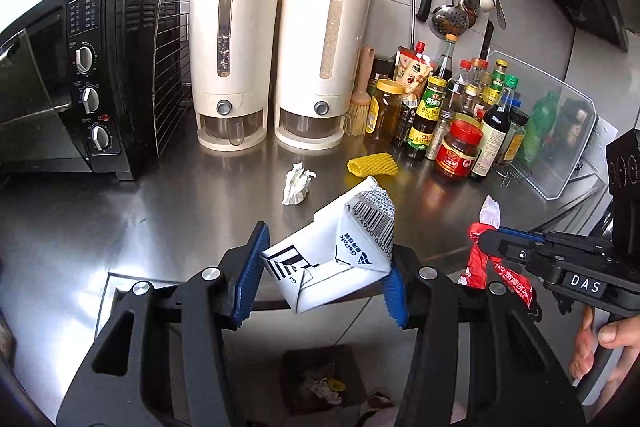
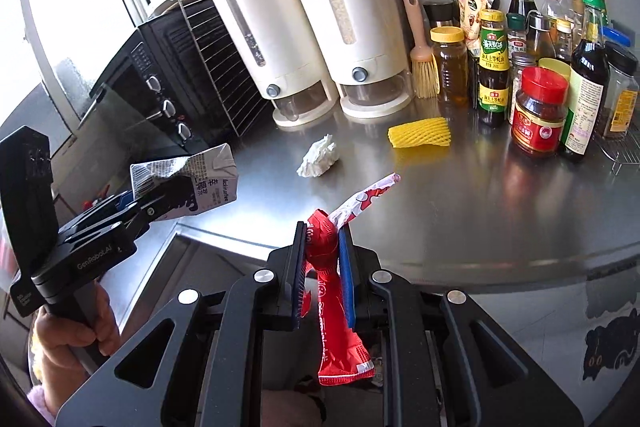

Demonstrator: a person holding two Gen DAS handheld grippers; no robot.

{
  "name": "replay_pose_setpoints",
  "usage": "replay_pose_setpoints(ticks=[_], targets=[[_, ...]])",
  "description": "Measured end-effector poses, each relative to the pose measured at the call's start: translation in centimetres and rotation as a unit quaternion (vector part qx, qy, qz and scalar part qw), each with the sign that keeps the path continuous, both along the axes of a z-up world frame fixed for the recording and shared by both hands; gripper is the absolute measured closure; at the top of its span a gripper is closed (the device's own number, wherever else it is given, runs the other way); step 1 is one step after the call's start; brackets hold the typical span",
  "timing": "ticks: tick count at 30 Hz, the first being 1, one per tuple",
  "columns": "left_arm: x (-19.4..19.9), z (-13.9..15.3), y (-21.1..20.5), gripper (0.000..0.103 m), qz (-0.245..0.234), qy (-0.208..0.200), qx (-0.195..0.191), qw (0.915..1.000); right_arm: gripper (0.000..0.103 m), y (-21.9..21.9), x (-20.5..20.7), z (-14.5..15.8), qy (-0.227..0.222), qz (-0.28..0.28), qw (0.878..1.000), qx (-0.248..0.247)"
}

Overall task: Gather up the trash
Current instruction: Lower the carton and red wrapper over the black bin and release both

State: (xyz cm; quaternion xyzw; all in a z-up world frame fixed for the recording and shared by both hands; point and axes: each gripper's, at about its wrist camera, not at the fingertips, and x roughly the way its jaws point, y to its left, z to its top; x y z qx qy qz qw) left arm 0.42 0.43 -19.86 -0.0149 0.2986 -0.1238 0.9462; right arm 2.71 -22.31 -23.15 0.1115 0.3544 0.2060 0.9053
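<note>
The left gripper [image 1: 324, 275] clamps one crumpled milk carton [image 1: 340, 251]; the right gripper [image 2: 324, 267] pinches one red wrapper [image 2: 332, 291], its lower end hanging past the counter edge. Below, a bin [image 1: 320, 379] is half hidden. On the steel counter [image 2: 480, 219] lie one tissue wad [image 2: 318, 157] and one yellow foam net [image 2: 419, 133], before two white dispensers [image 1: 236, 43].
</note>
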Motion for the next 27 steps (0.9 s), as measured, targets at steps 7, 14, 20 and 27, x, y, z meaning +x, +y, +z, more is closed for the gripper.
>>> replay_pose_setpoints(ticks=[7,14,20,27], targets=[[-4.9,-3.8,0.0,0.054,-0.011,0.018,0.0,0.9998,0.086,0.6,-5.0,-2.3,0.006,-0.007,1.0,-0.015],[-7.4,-11.1,-0.9,0.054,-0.023,0.059,0.007,0.998,0.086,0.3,-8.0,-8.2,0.043,-0.008,0.999,-0.016],[-7.4,-18.6,-1.6,0.054,-0.03,0.107,0.011,0.9937,0.086,0.2,-8.2,-15.3,0.095,-0.007,0.995,-0.021],[-5.6,-27.7,-2.4,0.054,-0.035,0.169,0.013,0.9849,0.086,0.6,-6.8,-24.0,0.154,-0.007,0.988,-0.021]])
